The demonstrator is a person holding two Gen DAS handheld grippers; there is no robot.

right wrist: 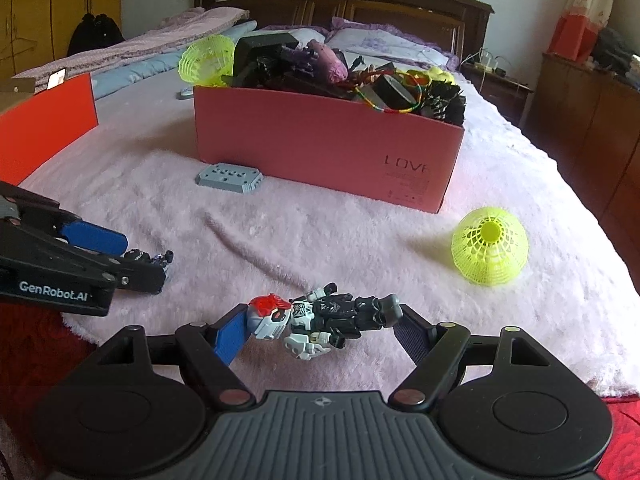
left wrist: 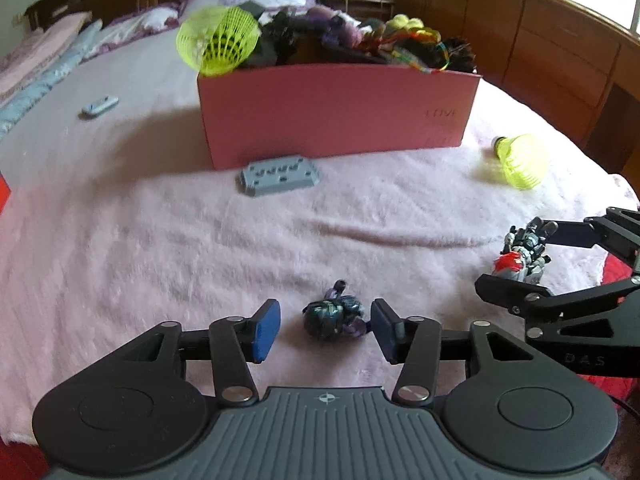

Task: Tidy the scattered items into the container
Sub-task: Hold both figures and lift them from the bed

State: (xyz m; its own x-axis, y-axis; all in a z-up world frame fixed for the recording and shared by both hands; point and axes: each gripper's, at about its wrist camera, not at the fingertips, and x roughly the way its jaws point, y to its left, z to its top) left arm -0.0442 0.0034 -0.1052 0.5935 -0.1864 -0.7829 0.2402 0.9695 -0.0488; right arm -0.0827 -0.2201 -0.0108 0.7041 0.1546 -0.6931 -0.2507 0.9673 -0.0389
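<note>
A small dark, purple-tinted toy [left wrist: 334, 316] lies on the pink blanket between the blue pads of my left gripper [left wrist: 326, 330]. The left pad stands clear of it, so the gripper is open. My right gripper [right wrist: 320, 328] is shut on a black, white and grey robot figure [right wrist: 320, 316] with a red head, held lengthwise from head to feet. From the left wrist view that figure [left wrist: 520, 256] sits between the right gripper's black fingers. The pink box [left wrist: 336, 120] [right wrist: 320, 148] stands further up the bed, heaped with items.
One yellow-green shuttlecock [right wrist: 490, 246] lies on the blanket at the right, and another [left wrist: 218, 40] rests at the box's far left corner. A grey studded block [left wrist: 280, 174] lies before the box. A small white item [left wrist: 100, 106] and an orange panel [right wrist: 48, 128] are at the left.
</note>
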